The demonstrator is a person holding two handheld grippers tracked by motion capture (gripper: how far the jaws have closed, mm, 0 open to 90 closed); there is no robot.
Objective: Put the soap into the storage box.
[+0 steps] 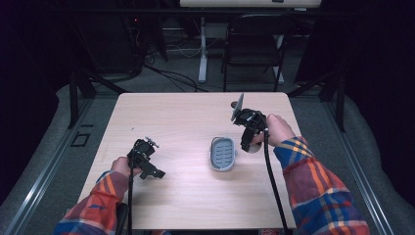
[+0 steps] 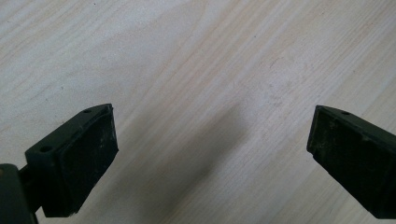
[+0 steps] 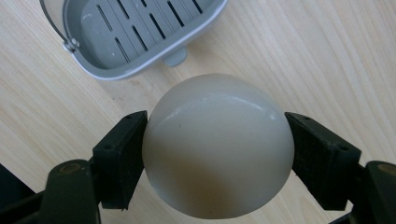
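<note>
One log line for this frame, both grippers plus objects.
left gripper: open, nothing held, above bare table | right gripper: shut on white soap | grey soap dish: empty, beside the soap

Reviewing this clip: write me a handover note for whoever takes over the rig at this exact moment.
Right gripper: shut on the white soap bar, a rounded bar held by its sides just above the table, close beside the grey soap dish.
Left gripper: open, holding nothing, over bare wood on the left side.
Soap dish: slotted, with a wire handle, and nothing in it.
Done: soap gripped.
Left, probably: carry the soap over the dish, set it inside, release.
</note>
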